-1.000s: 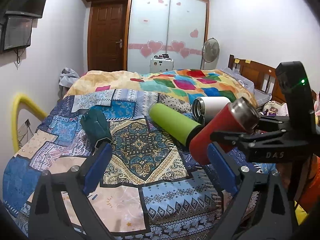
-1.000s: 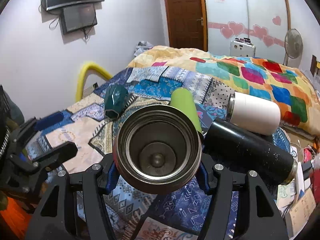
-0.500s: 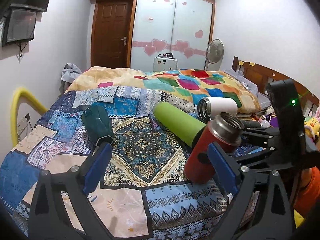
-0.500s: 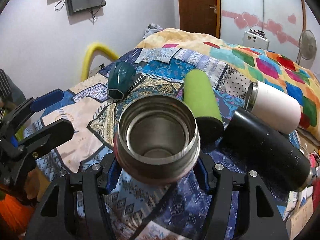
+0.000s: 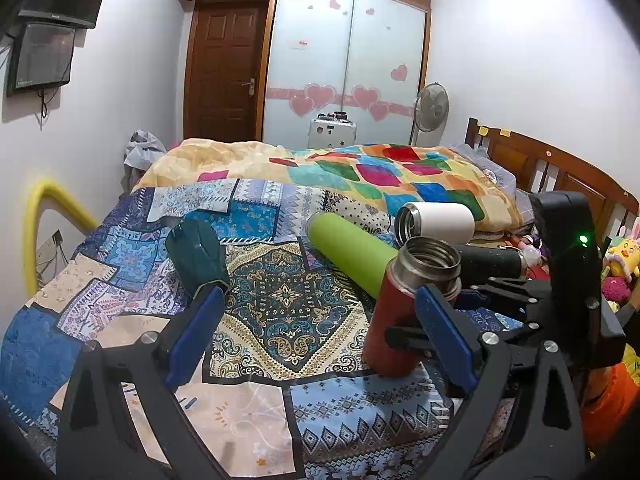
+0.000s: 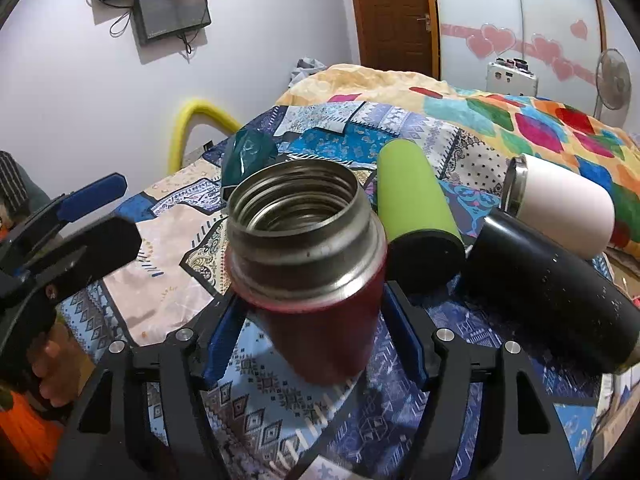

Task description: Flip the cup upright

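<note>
A red flask cup (image 6: 320,320) with a steel threaded mouth stands almost upright on the patterned bedspread, its base on the cloth; it also shows in the left wrist view (image 5: 396,320). My right gripper (image 6: 316,340) is shut on its red body, blue pads on both sides; it also shows from the side in the left wrist view (image 5: 404,334). My left gripper (image 5: 316,332) is open and empty, held above the bedspread left of the cup.
A lime green flask (image 5: 352,252), a white cup (image 5: 436,220), a black flask (image 6: 552,300) and a dark teal cup (image 5: 198,256) lie on their sides on the bed (image 5: 120,320). A headboard (image 5: 540,168) is at the right.
My right gripper has tilted the red cup from lying slanted in the air to nearly upright and lowered it onto the bedspread. The left gripper stayed open and drew slightly back.
</note>
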The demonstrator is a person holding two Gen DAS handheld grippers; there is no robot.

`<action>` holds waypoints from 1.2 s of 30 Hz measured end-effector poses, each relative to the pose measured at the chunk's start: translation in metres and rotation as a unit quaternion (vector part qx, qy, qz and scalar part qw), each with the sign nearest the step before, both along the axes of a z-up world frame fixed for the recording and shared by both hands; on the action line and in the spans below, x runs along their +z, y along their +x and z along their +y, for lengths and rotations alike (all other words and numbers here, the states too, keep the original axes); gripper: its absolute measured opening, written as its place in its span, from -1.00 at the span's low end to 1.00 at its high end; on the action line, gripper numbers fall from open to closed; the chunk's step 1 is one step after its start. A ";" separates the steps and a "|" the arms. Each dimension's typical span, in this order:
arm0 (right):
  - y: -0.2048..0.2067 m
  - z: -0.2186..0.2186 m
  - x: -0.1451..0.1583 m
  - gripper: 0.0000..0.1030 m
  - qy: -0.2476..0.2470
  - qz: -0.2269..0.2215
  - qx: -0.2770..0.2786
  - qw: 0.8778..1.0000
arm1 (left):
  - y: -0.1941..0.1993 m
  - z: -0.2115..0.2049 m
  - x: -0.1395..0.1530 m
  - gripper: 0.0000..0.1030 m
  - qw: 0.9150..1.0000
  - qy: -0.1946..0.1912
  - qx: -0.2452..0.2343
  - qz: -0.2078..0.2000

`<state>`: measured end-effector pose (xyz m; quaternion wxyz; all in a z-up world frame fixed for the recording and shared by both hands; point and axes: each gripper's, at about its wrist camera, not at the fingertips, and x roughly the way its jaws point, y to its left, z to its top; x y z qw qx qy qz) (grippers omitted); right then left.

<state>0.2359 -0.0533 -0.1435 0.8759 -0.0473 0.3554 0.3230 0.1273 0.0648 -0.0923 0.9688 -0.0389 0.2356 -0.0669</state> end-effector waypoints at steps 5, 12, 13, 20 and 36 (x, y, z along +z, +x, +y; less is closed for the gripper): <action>-0.027 -0.029 0.023 0.32 0.027 -0.032 -0.027 0.999 | -0.017 -0.005 0.018 0.89 1.000 -0.001 -0.001 -0.023; -0.074 -0.071 0.079 0.32 0.089 -0.114 -0.078 0.986 | -0.054 -0.017 0.056 0.89 0.997 0.003 0.007 -0.081; -0.080 -0.075 0.086 0.32 0.096 -0.126 -0.084 0.984 | -0.061 -0.020 0.062 0.89 0.996 0.004 0.009 -0.091; -0.129 -0.091 0.122 0.54 0.130 -0.213 -0.129 0.960 | -0.104 -0.037 0.093 0.89 0.987 0.028 0.025 -0.155; -0.169 -0.093 0.124 1.00 0.138 -0.266 -0.161 0.940 | -0.155 -0.050 0.107 1.00 0.980 0.028 0.039 -0.193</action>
